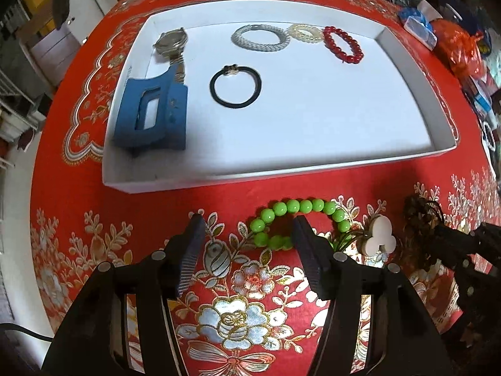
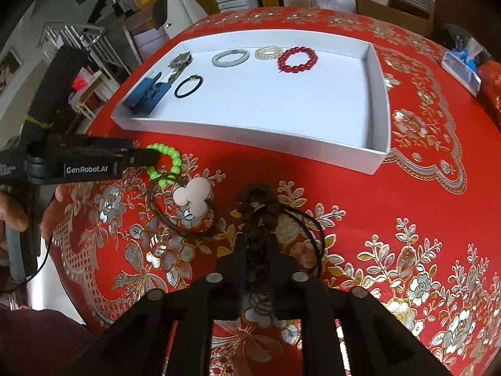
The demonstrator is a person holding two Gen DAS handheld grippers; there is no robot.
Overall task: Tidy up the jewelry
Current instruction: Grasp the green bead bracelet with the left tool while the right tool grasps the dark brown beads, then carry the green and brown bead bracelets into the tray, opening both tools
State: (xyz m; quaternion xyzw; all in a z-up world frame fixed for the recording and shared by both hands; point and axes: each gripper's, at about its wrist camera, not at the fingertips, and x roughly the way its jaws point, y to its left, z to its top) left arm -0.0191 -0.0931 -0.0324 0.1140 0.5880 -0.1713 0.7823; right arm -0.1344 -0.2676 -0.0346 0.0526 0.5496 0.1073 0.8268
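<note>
The right gripper (image 2: 256,250) pinches the dark bead string (image 2: 255,206), whose thin cord loops out at 3 o'clock; the cord can snag or slip when lifted. The left gripper (image 1: 247,244) is spread around the glossy green beads (image 1: 297,208), one finger inside the ring, so it may push them away. The white tray (image 1: 281,177) waits at 12 o'clock, smooth and shallow.

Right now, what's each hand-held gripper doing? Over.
Left hand-held gripper open at green bead bracelet. Right hand-held gripper shut on dark bead necklace. White tray ahead, nothing blocking.
</note>
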